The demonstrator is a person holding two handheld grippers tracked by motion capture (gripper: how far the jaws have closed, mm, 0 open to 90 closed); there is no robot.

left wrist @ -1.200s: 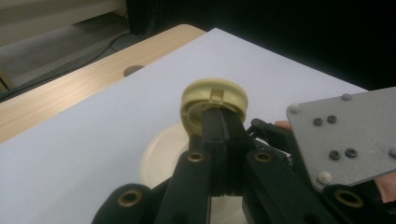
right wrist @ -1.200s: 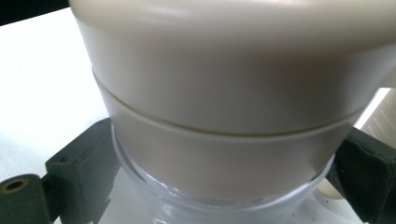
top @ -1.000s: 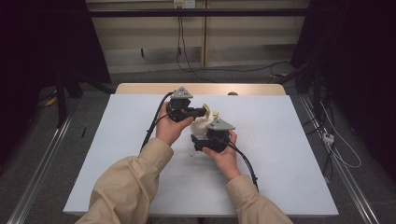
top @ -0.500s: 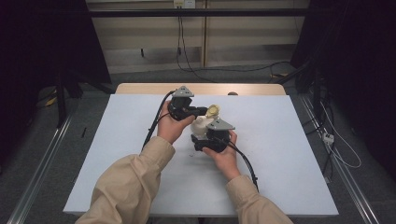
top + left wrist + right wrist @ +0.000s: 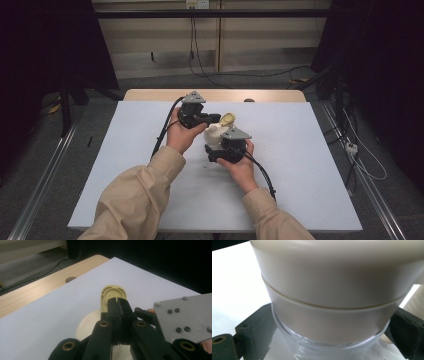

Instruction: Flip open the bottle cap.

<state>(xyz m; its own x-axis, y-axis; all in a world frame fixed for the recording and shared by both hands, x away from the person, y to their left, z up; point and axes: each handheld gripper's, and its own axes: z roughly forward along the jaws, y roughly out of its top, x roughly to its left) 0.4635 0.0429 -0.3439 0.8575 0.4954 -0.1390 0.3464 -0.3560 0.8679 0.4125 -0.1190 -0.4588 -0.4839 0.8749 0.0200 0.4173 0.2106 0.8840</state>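
As seen nearest: right gripper (image 5: 218,150): jaws clamped on either side of cream jar (image 5: 332,290), beneath its lid band.
Cream jar: held at mid-tabletop (image 5: 300,150), between both grippers.
Left gripper (image 5: 117,305): jaws pressed together on yellowish flip cap (image 5: 113,293), tilted up above jar.
Farther off: wooden edge (image 5: 37,290) beyond white tabletop.

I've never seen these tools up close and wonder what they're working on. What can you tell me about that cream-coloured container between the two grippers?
The container looks like a smooth cream plastic jar with a wide cap over a clear lower part. It sits upright near the middle of the white table. The right gripper clamps its body from both sides. A yellowish flip lid is swung open above it, pinched at its edge by the left gripper.
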